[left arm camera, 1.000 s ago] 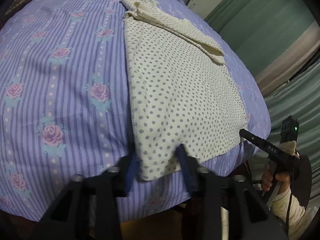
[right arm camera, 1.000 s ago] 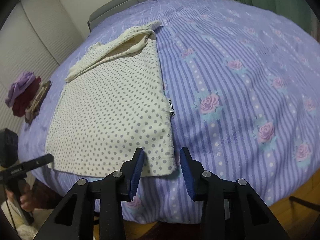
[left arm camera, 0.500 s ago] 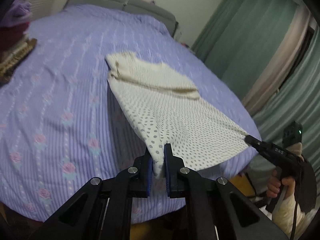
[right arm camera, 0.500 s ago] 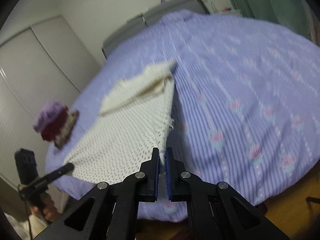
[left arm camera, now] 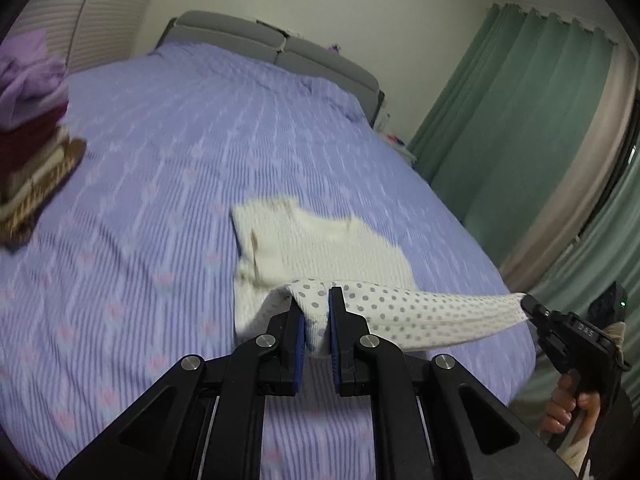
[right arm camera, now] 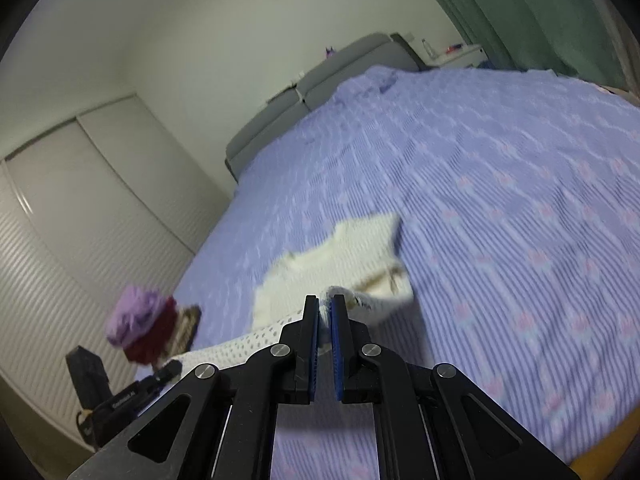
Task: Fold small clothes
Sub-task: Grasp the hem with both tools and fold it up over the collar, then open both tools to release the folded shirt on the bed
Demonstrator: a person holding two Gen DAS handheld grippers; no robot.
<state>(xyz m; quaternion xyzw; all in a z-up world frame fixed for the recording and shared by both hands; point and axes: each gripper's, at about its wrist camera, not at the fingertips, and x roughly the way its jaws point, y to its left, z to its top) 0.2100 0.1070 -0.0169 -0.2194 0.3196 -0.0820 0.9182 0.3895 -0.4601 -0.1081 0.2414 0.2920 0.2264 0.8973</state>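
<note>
Each claw is clamped on one bottom corner of the cream polka-dot top (left arm camera: 404, 312), and the hem hangs stretched in the air between them, above the near part of the bed (left arm camera: 168, 184). In the left wrist view the left claw (left arm camera: 316, 330) has its blue pads pressed narrowly on a bunched fold of dotted cloth, which pokes up between the tips and hangs a little below them. From there the hem runs as a taut, slightly sagging band to the right claw (left arm camera: 527, 303), whose black tips pinch the far corner near the right edge of that view; the hand (left arm camera: 570, 408) gripping its handle shows below it. The rest of the top lies farther up the bed, its neckline end flat on the purple striped bedspread with pink roses, and the plain cream inner side faces up there, blurred by motion. In the right wrist view the right claw (right arm camera: 325, 322) is drawn nearly together on a thin wad of the cream fabric (right arm camera: 360, 264), and the lifted hem stretches away to the lower left toward the left claw (right arm camera: 170, 369), seen from the side. A pile of folded clothes (left arm camera: 28, 120), purple on top, dark red beneath, with tan and brown pieces at the bottom, sits on the left side of the bed, well apart from the top. A grey headboard (left arm camera: 280, 46) stands at the far end, green curtains (left arm camera: 516, 120) hang on the right, and a pale sliding wardrobe (right arm camera: 80, 184) fills the left wall.
</note>
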